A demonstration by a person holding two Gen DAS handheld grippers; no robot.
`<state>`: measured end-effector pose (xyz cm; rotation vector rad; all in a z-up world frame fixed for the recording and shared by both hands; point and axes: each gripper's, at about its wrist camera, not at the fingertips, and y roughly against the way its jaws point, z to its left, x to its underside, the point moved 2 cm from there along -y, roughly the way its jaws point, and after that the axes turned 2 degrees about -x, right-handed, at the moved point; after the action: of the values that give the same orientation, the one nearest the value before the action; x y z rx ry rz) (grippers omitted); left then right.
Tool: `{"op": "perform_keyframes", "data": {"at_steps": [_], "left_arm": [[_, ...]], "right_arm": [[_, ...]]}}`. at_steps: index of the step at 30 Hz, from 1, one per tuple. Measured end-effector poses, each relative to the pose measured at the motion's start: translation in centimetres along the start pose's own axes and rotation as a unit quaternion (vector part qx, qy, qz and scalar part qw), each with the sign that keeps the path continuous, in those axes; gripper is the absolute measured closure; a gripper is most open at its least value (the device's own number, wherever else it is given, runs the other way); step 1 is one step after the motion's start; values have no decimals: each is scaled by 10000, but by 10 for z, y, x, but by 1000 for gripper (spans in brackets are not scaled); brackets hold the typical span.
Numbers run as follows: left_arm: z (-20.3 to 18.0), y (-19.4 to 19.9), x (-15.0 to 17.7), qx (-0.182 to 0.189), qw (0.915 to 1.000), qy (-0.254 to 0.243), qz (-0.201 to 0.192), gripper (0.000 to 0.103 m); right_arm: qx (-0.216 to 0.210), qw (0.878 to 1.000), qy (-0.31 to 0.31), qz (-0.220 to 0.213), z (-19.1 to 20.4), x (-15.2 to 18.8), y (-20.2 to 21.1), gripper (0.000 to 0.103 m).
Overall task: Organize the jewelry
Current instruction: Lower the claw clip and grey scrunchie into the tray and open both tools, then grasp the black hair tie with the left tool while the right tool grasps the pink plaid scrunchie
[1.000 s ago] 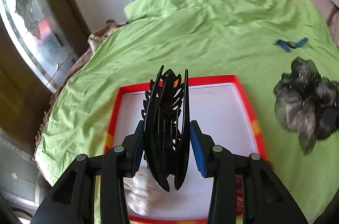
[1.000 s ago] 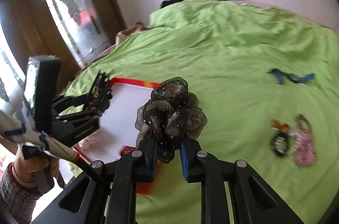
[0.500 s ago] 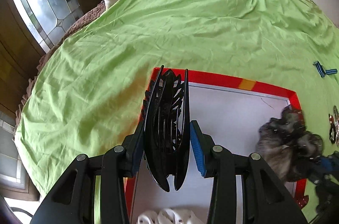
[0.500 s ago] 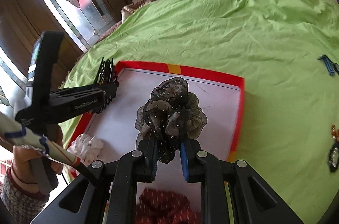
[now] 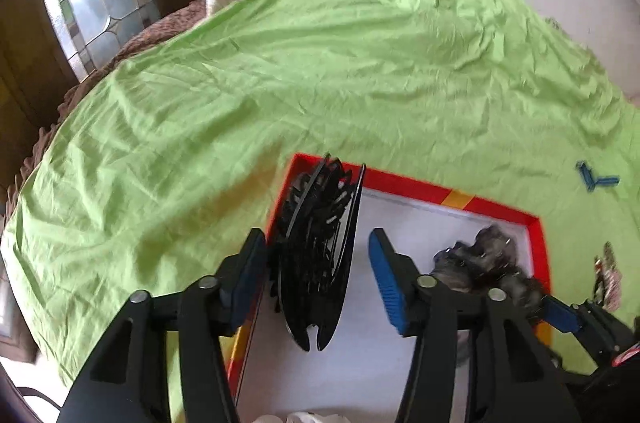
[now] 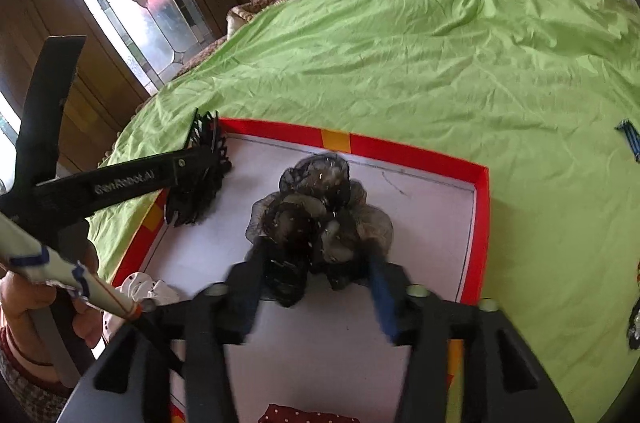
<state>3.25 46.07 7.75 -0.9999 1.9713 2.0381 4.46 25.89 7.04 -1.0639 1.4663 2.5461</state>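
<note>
A red-rimmed tray [image 5: 420, 187] with a white floor lies on the green sheet. My left gripper [image 5: 316, 243] is over its far left corner with its jaws opening. A black claw hair clip [image 5: 320, 199] stands between them, leaning on the left pad, with the right pad clear of it. In the right wrist view my right gripper [image 6: 316, 259] is also opening. A grey-black beaded scrunchie [image 6: 316, 195] rests on the tray [image 6: 400, 151] floor between its blurred fingertips, which stand off it. The left gripper [image 6: 196, 159] and clip [image 6: 200, 183] show there too.
A white item [image 6: 140, 287] and a red dotted one [image 6: 304, 415] lie at the tray's near side. Blue clips [image 5: 596, 179] and small jewellery pieces [image 5: 606, 275] lie on the sheet to the right. A person's hand [image 6: 24, 307] holds the left gripper's handle. A glass door stands at left.
Both grippers came over the tray and sank. In the last half second both sets of jaws widened, loosening the clip and the scrunchie.
</note>
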Motion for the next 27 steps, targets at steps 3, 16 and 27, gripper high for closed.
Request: {"op": "perform_keyframes", "data": {"at_steps": [3,16,27], "left_arm": [[4,19,1,-41,9997,120,-209,46],[-53,120,52,-364,9949,-433,-830,43],[-155,176,108,-192,9833,-1413,-1130,36]], "right_arm": [[1,9999,82,-87,1,0,12,43],[182,9984,-188,-507,-33,41,109,42],[732,9902,-827,-856,-124,108,208,36]]}}
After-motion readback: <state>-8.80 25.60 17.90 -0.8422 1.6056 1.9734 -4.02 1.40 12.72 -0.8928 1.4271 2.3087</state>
